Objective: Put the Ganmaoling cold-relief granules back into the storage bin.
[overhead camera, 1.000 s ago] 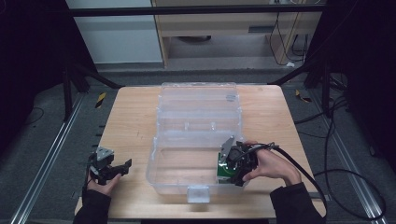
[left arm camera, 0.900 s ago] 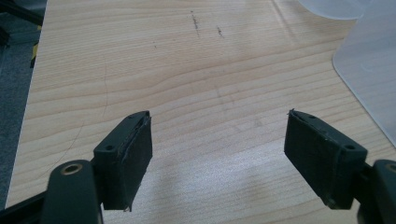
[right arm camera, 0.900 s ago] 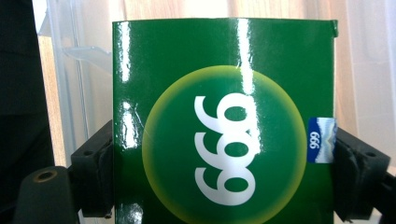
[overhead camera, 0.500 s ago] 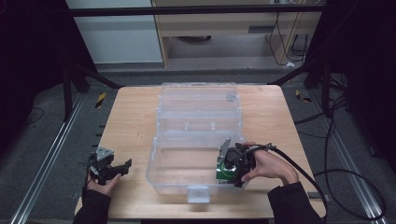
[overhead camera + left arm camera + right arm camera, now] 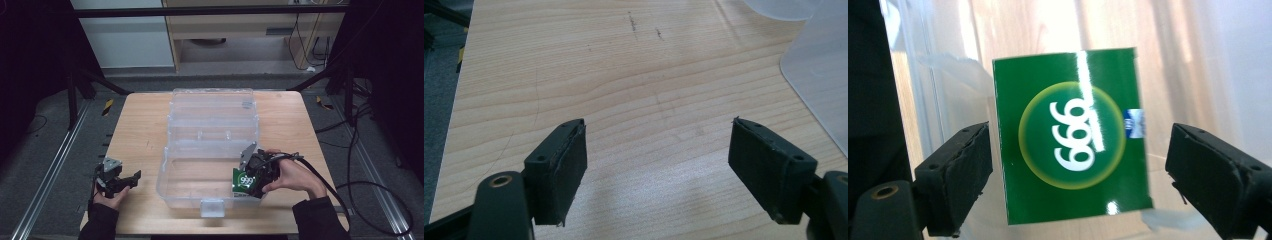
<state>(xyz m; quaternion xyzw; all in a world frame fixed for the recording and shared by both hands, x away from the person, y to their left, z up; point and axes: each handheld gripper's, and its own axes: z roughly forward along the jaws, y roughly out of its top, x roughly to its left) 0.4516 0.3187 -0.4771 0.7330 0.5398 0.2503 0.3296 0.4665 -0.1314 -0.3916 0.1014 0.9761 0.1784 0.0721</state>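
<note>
Quick count: one wooden table (image 5: pixel 140 125), one clear plastic box (image 5: pixel 210 145) with its lid open, one green packet (image 5: pixel 1073 135), plus two grippers, left gripper (image 5: pixel 131 179) and right gripper (image 5: pixel 245 175).

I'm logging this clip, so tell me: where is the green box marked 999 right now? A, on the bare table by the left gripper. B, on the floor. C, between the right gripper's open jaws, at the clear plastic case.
C: the green box sits between the right gripper's spread jaws, with the clear plastic case behind it.

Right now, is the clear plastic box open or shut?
Open. In the high view the clear plastic box has its lid folded back flat on the table, away from the person.
</note>
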